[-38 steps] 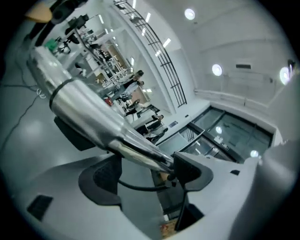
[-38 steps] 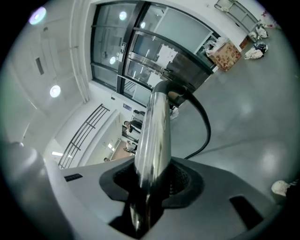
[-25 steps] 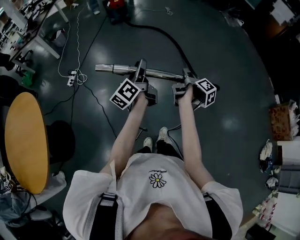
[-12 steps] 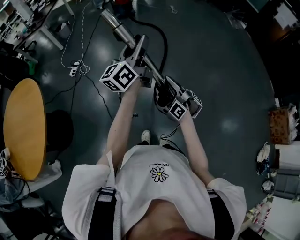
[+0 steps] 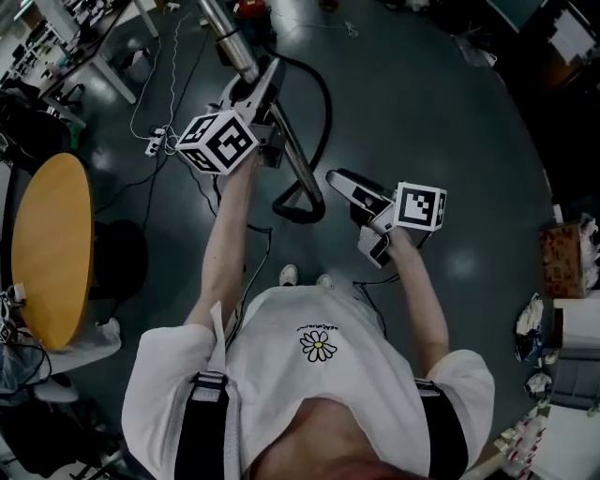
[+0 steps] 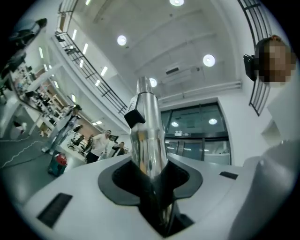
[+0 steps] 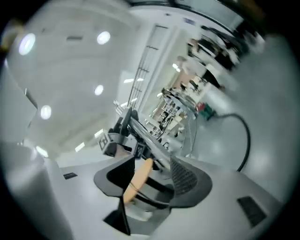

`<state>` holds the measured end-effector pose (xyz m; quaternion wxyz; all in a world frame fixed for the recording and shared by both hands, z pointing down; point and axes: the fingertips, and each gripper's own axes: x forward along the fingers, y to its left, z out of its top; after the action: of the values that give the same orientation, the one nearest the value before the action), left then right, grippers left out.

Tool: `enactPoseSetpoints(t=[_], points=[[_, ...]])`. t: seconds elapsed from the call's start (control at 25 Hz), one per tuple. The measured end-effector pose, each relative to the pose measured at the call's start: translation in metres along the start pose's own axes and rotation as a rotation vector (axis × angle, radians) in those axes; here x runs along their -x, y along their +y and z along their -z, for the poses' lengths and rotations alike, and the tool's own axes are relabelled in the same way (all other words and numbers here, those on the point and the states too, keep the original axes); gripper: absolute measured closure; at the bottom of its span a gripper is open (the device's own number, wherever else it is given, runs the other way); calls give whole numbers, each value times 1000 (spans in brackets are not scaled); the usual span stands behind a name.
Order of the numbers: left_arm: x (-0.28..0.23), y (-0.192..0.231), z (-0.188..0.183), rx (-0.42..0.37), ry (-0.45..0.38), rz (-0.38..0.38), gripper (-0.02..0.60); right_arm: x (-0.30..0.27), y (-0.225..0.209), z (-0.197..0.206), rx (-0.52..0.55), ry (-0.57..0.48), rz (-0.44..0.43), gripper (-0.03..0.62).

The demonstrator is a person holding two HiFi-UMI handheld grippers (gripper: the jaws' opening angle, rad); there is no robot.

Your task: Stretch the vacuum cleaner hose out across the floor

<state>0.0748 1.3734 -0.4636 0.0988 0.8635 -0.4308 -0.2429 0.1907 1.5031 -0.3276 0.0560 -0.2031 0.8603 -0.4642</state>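
Note:
My left gripper is shut on the chrome vacuum wand and holds it tilted, its far end pointing up and away. In the left gripper view the wand stands clamped between the pads. The wand's black handle loop hangs at its near end. From there the black hose curves back to the red vacuum cleaner at the top. My right gripper sits to the right of the handle, clear of it. Its jaws are opening, with nothing between them.
A round yellow table stands at the left. A white power strip with its cables lies on the dark floor beside my left arm. Desks fill the top left, boxes and clutter the right edge. People stand far off.
Both grippers held the wand level a second ago. The left one has swung it up and away to the left. The right one has let go and drawn back to the right.

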Motion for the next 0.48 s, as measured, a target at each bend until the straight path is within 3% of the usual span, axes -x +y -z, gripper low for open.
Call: enactPoseSetpoints(t=[0.12,0.24,0.32,0.48], points=[[-14,-55,5,-141,98,131,443,-2,7,-26,402,62,88,352],[-25,-103,-3,-251,146,229,443,-10,24,-39,650,124,64,352],[-29,-127,-13,-280,169,289,443,-17,38,-42,731,143,21,352],[-21,-156,-29,-278,201,396,443,-34,68,-38,731,142,-110,352]])
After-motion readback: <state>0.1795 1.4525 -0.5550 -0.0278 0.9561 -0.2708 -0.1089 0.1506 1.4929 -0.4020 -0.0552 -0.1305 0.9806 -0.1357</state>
